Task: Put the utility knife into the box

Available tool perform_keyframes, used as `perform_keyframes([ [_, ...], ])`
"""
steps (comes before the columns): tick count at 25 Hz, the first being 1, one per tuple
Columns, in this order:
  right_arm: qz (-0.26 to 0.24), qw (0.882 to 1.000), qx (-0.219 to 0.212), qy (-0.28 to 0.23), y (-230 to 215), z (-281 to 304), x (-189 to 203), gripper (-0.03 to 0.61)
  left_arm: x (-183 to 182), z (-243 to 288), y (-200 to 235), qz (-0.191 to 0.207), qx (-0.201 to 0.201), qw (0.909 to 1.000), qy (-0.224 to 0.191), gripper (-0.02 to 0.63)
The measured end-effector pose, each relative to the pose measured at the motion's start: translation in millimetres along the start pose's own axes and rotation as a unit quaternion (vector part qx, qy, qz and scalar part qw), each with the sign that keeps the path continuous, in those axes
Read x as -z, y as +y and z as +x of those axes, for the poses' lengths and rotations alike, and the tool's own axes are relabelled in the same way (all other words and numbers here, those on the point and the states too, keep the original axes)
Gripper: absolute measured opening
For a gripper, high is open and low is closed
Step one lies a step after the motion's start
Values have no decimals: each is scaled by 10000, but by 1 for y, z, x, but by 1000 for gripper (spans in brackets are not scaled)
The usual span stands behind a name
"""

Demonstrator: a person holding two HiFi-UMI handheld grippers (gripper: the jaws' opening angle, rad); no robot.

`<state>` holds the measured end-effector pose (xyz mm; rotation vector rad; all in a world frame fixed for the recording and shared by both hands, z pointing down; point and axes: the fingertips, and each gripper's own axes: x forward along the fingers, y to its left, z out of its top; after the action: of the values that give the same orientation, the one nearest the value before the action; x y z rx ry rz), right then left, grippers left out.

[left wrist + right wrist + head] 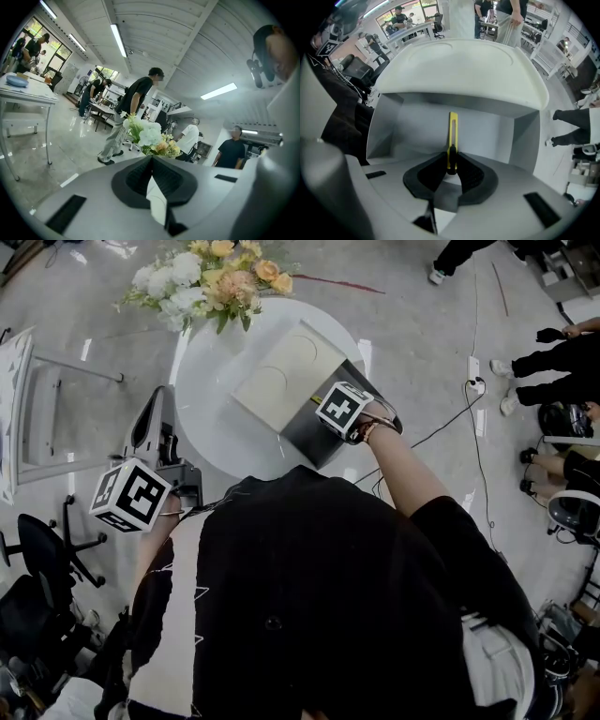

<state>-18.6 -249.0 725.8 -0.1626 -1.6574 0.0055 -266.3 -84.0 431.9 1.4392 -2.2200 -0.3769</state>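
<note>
Utility knife (453, 136), yellow, clamped between pads of right gripper (451, 164), pointing straight down into open box (417, 126). Long axis in line with gripper's own pointing direction, aimed at grey floor of box. Cannot tell whether tip touching floor or hanging just above. Box lid (459, 70) flipped open on far side, clear of the drop path. Box sitting on round white counter (211, 418), at the edge nearest the person. Left gripper (151, 161) with jaws together, nothing between them, held off left of counter, aimed roughly level toward bouquet (150, 138); well apart from box. Right hand plainly the nearer one, already over target. Judged: placing step close to finish; next move probably lowering slightly, then opening jaws to release knife inside walls. Possible risk: knife leaning against a wall instead of lying flat.
</note>
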Motion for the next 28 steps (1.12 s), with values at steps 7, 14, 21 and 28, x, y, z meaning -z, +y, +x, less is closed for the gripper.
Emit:
perform_keyframes([
  [7, 120, 9998, 107, 93, -4, -3, 3, 74, 1, -3, 1, 22, -25, 10000, 30, 12],
  [14, 130, 9999, 16, 68, -4, 4, 0, 75, 4, -4, 1, 7, -7, 10000, 33, 12],
  [21, 106, 9996, 158, 194, -7, 1, 5, 80, 5, -7, 2, -5, -16, 10000, 5, 12],
  [28, 23, 10000, 87, 38, -2, 4, 0, 81, 5, -10, 0, 30, -11, 10000, 14, 12],
])
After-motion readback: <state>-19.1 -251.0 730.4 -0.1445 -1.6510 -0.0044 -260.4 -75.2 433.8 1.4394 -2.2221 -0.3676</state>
